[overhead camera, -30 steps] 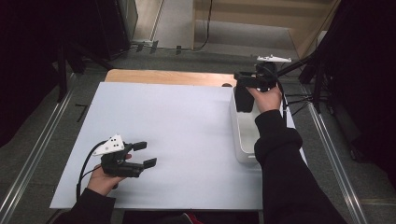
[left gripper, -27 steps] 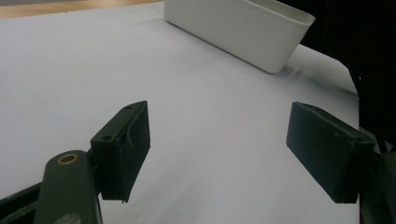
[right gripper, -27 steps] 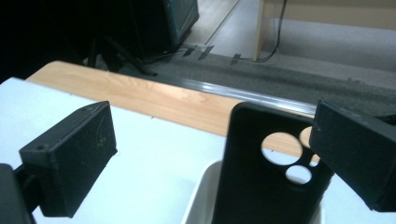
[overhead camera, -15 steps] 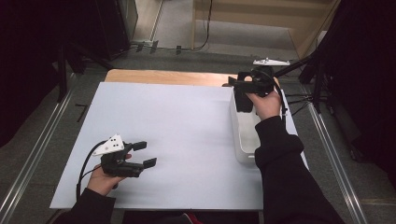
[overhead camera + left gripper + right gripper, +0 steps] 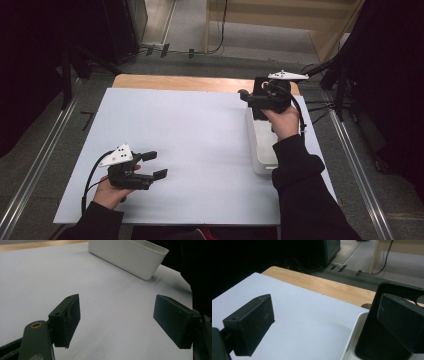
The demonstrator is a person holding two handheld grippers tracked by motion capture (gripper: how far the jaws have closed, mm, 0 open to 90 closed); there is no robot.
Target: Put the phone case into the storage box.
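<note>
A white sheet [image 5: 200, 145] covers most of a wooden table [image 5: 175, 82], whose bare edge shows at the far side. Grey floor, cables and dark equipment surround it. The left gripper [image 5: 150, 165] rests on the sheet near the front left, jaws wide apart and empty. The right gripper [image 5: 250, 97] hovers over the far end of a white bin [image 5: 260, 145] at the sheet's right, jaws apart. A black case [image 5: 374, 340], perhaps a phone case, stands in the bin against one jaw.
</note>
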